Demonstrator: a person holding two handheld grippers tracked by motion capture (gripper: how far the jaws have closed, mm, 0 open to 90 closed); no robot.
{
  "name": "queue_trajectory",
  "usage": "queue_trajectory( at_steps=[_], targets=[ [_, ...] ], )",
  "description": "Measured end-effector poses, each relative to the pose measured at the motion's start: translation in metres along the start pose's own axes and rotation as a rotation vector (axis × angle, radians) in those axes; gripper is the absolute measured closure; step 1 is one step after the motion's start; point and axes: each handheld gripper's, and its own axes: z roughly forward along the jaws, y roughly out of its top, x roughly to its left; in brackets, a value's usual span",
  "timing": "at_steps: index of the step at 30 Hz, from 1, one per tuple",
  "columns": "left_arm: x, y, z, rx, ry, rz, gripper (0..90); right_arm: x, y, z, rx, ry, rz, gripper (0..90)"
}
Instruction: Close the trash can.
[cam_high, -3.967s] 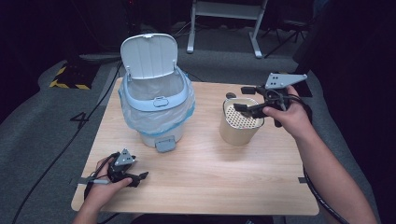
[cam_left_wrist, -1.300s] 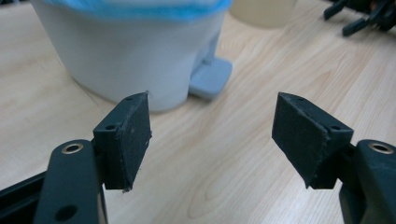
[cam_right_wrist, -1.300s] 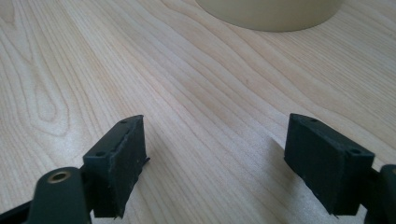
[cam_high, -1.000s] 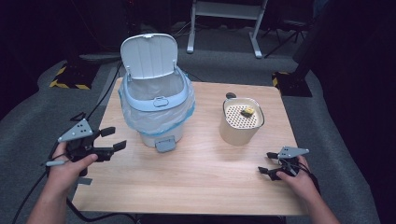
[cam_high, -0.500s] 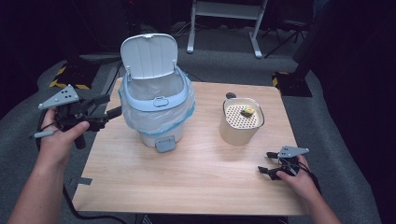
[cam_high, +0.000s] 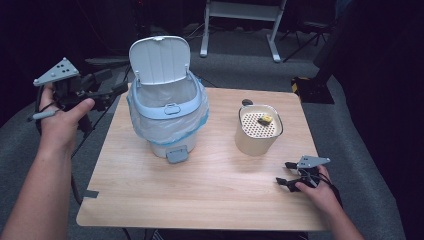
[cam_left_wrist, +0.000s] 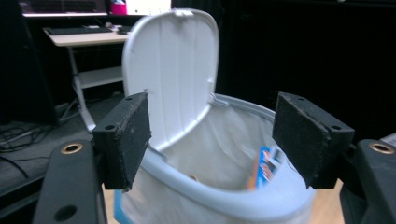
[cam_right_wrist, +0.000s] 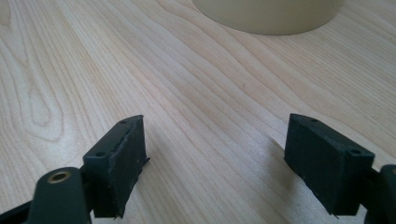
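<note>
A pale blue pedal bin (cam_high: 167, 112) with a white liner stands on the wooden table (cam_high: 210, 185), its lid (cam_high: 160, 59) raised. My left gripper (cam_high: 116, 84) is held up in the air at the table's left edge, open and empty, aimed at the bin's rim (cam_left_wrist: 219, 193). Inside the liner lies a blue printed packet (cam_left_wrist: 268, 164). A cream canister (cam_high: 257, 130) with a perforated top carries a small yellow piece (cam_high: 264, 119). My right gripper (cam_high: 283, 173) rests low on the table's front right, open and empty, pointing at the canister's base (cam_right_wrist: 268, 16).
A grey pedal (cam_high: 175, 155) juts from the bin's foot toward me. A white desk frame (cam_high: 243, 20) stands on the floor behind the table. A desk with a keyboard (cam_left_wrist: 74, 32) is in the dark background. Bare wood lies between bin, canister and the front edge.
My left hand has risen from table height at the left edge and swung up toward the bin's rim. The right gripper has stayed where it was.
</note>
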Motion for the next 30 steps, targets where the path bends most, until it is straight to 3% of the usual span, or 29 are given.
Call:
queue_trajectory(
  at_steps=[5, 11, 20, 24, 30],
  targets=[
    [0.009, 0.008, 0.016, -0.005, 0.056, -0.010, 26.0, 0.000, 0.000, 0.000, 0.000, 0.000, 0.000, 20.7],
    [0.020, 0.011, 0.032, -0.009, 0.061, -0.043, 25.8, 0.000, 0.000, 0.000, 0.000, 0.001, 0.001, 20.7],
    [0.028, 0.009, 0.053, 0.017, 0.081, -0.028, 26.1, 0.000, 0.000, 0.000, 0.000, 0.001, 0.001, 20.7],
    [0.031, 0.007, 0.061, 0.010, 0.061, -0.034, 26.9, 0.000, 0.000, 0.000, 0.000, 0.002, 0.002, 20.7],
    [0.026, 0.008, 0.068, -0.022, -0.035, -0.038, 33.2, 0.000, 0.000, 0.000, 0.000, 0.002, 0.002, 20.7]
  ],
)
